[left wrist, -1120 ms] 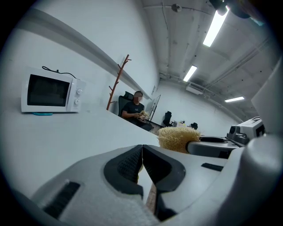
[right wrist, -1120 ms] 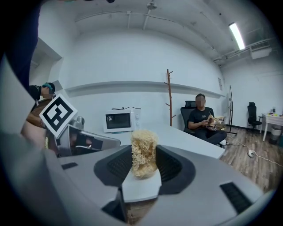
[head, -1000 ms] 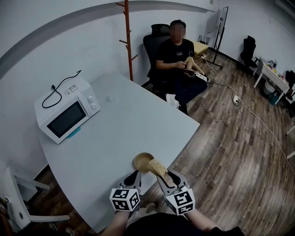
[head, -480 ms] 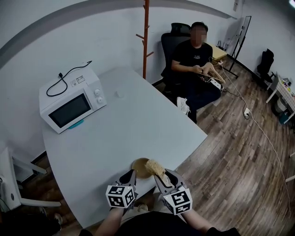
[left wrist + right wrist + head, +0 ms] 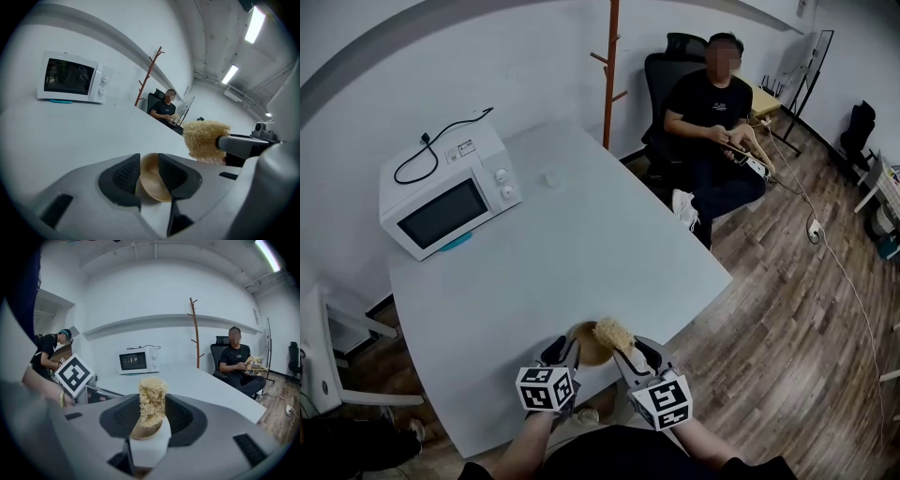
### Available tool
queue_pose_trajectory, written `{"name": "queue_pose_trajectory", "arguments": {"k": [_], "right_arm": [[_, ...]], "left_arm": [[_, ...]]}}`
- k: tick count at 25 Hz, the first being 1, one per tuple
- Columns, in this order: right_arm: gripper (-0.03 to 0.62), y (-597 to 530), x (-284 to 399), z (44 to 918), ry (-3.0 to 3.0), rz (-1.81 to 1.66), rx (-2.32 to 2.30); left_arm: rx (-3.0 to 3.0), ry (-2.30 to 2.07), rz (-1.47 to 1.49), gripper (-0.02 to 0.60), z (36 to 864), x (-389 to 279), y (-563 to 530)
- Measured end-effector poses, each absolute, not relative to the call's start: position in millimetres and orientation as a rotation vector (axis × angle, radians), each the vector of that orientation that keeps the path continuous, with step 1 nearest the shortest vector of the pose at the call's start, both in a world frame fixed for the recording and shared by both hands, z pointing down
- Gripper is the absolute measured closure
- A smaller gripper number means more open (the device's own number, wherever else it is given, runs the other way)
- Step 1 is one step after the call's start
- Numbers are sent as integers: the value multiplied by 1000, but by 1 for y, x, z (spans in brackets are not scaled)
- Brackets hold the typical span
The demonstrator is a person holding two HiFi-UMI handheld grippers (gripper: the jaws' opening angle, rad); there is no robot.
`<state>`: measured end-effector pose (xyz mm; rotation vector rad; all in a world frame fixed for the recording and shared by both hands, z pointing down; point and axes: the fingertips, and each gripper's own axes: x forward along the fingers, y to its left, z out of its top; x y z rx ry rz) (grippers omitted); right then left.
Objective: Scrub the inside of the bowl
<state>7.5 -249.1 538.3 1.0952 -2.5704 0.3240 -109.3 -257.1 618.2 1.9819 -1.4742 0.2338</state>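
Bowl: wooden bowl (image 5: 584, 344) on table's (image 5: 581, 244) near edge.
Left gripper (image 5: 149, 172): jaws just opening, released, bowl rim between them.
Right gripper (image 5: 152, 416): clenched on loofah scrubber (image 5: 612, 332), by bowl's right rim.
Progress: scrubbing seemingly paused; completion unclear.

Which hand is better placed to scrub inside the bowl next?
Right. The right tongs grip the scrubber close by the bowl. The left tongs hold no tool; they have just been opening, with the bowl's rim between them.
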Motion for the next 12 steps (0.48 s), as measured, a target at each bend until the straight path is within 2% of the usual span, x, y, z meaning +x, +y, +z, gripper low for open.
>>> {"name": "queue_pose_trajectory", "arguments": {"k": [12], "right_arm": [[433,-258,4,546,-2572,316,1024]], "left_arm": [[1809,-1413,235,479,664,-109,-265]]}}
